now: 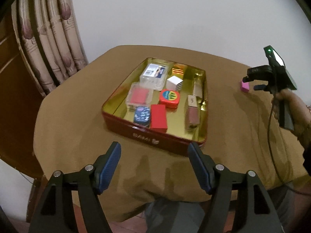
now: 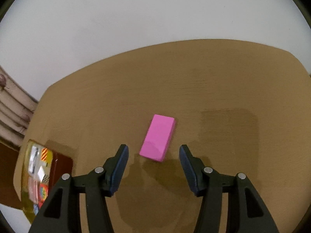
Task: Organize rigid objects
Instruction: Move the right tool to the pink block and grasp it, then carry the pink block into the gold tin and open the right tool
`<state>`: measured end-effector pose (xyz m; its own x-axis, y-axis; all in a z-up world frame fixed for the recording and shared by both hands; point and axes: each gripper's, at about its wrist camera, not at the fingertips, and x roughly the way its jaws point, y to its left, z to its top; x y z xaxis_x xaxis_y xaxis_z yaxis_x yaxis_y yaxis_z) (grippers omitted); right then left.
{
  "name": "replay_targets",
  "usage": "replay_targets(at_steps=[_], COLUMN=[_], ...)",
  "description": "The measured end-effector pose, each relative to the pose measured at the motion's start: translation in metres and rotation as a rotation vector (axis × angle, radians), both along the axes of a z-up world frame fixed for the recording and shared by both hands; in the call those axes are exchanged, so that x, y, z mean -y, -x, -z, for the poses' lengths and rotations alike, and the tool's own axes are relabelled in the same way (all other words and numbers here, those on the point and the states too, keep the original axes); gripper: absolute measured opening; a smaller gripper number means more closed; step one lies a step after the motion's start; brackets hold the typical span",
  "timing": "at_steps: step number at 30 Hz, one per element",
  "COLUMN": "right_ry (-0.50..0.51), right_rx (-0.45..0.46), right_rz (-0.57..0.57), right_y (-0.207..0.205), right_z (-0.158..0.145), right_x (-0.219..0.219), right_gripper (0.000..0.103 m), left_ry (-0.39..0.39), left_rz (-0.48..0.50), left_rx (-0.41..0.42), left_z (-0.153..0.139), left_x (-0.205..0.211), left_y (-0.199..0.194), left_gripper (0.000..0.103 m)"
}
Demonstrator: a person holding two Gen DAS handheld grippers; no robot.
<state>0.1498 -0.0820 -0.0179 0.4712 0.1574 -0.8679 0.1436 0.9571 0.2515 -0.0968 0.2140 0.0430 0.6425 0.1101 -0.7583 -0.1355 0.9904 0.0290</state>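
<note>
A pink block lies flat on the brown table, just ahead of my right gripper, which is open and empty with the block's near end between its fingertips. The block also shows in the left wrist view, under the right gripper. A red tin with a gold inside holds several small boxes and cases, among them a red block and a round red tin. My left gripper is open and empty, in front of the tin's near wall.
The tin shows at the far left of the right wrist view. A curtain hangs at the back left. A white wall stands behind the table. A cable hangs from the right gripper over the table's right side.
</note>
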Motion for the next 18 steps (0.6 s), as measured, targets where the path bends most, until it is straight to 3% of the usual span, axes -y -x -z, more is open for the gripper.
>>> replay_targets(at_steps=[5,10,11,12,13,18], right_ry=[0.064,0.115,0.135,0.163,0.167,0.059], right_rx=[-0.082,-0.078,-0.082,-0.080,-0.074,-0.061], right_rz=[0.026,0.030,0.025,0.010,-0.011,-0.052], right_y=[-0.020,-0.025,-0.025,-0.025,-0.025,-0.010], right_z=[0.019,0.020,0.020,0.020,0.019,0.012], right_x=[-0.016,-0.023,-0.024,-0.027,-0.027,-0.007], right_gripper=[0.056,0.056,0.049,0.033,0.030,0.030], left_ry=[0.041,0.050,0.049,0.047,0.048,0.084], left_rz=[-0.004,0.003,0.004,-0.002,-0.007,-0.057], left_rx=[-0.005,-0.021,-0.028,-0.030,-0.029,-0.028], left_z=[0.001,0.005,0.006,0.007,0.007,0.002], left_x=[-0.009,-0.010,-0.010,-0.010,-0.011,-0.025], left_y=[0.001,0.000,0.000,0.000,0.000,0.003], left_gripper=[0.068,0.068,0.068,0.068,0.068,0.069])
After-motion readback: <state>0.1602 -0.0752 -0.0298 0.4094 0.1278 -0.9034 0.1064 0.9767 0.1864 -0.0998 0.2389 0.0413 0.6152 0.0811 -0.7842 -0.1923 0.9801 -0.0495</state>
